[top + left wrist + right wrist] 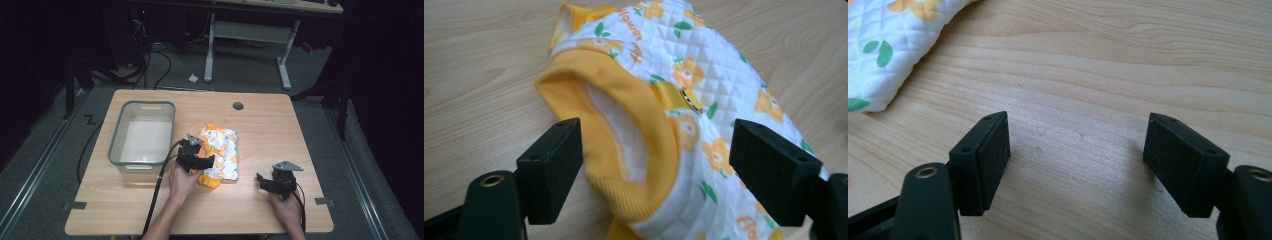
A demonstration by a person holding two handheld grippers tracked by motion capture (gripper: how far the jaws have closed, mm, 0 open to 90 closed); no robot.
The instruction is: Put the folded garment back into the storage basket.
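Because the quilted garment (219,156) lay folded near the middle of the worktop (260,125), a little toward the near edge, it could be reached from the person's side without stretching. The left gripper (656,150) was held low over its near end, the fingers (551,167) spread to their widest on either side of the yellow ribbed cuff (574,100); nothing was gripped, the pads standing clear of the cloth, seemingly so that the thick rolled edge could be taken between them. The right gripper (1075,150) was kept apart, toward the near right corner, its fingers (983,160) likewise wide open over bare wood and holding nothing, probably left waiting out of the way. A grey bin (116,131) was set just beside the garment, toward the left edge, presumably as the place for it.
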